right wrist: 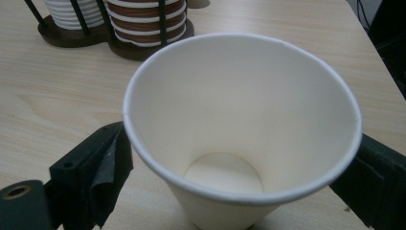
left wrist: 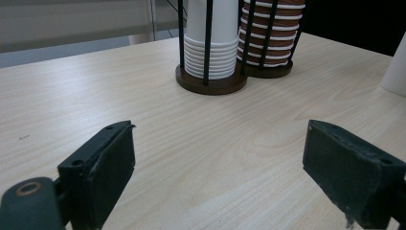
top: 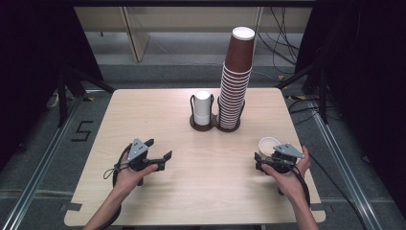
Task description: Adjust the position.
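Pale wood table (top: 158,115), dark room beyond. Two-well cup holder (top: 214,125) sits at the far centre: white cup stack (top: 202,108) in one well, tall brown cup stack (top: 235,84) in the other. Single white paper cup (top: 268,144) stands upright on the table, nearer me than the holder and off to its right. My right gripper (top: 262,159) brackets it, jaws spread, pads look clear of the wall: release step, I judge. Next: back away without tipping it. My left gripper (top: 160,154) hovers low, left of the holder, jaws apart, empty, aimed at it.
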The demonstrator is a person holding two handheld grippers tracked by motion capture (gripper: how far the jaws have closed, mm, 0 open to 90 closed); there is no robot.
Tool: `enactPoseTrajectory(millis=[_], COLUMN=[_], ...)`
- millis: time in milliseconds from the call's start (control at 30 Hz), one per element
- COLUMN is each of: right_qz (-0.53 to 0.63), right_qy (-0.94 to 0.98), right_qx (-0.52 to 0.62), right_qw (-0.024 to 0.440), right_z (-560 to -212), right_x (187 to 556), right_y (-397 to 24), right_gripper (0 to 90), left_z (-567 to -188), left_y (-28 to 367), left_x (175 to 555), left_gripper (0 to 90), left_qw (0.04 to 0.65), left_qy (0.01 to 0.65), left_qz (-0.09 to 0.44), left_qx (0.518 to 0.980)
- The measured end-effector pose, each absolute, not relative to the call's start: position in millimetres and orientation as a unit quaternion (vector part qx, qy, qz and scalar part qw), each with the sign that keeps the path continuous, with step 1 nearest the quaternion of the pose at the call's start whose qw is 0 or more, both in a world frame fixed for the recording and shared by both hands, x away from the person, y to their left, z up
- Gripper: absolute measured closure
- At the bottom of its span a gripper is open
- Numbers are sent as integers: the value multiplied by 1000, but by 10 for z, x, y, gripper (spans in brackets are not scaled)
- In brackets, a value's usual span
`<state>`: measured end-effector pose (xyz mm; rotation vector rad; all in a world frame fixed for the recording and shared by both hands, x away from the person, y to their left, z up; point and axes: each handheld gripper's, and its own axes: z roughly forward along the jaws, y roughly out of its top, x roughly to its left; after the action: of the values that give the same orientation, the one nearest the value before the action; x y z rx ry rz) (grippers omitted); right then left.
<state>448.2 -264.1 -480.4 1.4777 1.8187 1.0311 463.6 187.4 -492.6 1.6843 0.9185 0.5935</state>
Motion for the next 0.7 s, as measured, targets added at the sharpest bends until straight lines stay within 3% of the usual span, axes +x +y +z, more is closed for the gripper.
enactPoseTrajectory(millis=[67, 133, 700], right_qz=[385, 384, 380], right_qy=[686, 681, 689], right_qx=[538, 553, 533], right_qw=[305, 289, 312], right_z=[-4793, -4769, -4607], right_x=[4500, 4486, 4551], right_y=[-2667, -2640, -2620], right_gripper=[66, 65, 67], left_z=[-4927, -4934, -4927], left_y=[1872, 1868, 1857], left_x=[4638, 4645, 4643], left_gripper=[103, 100, 86], left_qw=[538, 543, 537], left_qy=[385, 382, 385], left_qz=[248, 247, 247], left_qx=[708, 706, 709])
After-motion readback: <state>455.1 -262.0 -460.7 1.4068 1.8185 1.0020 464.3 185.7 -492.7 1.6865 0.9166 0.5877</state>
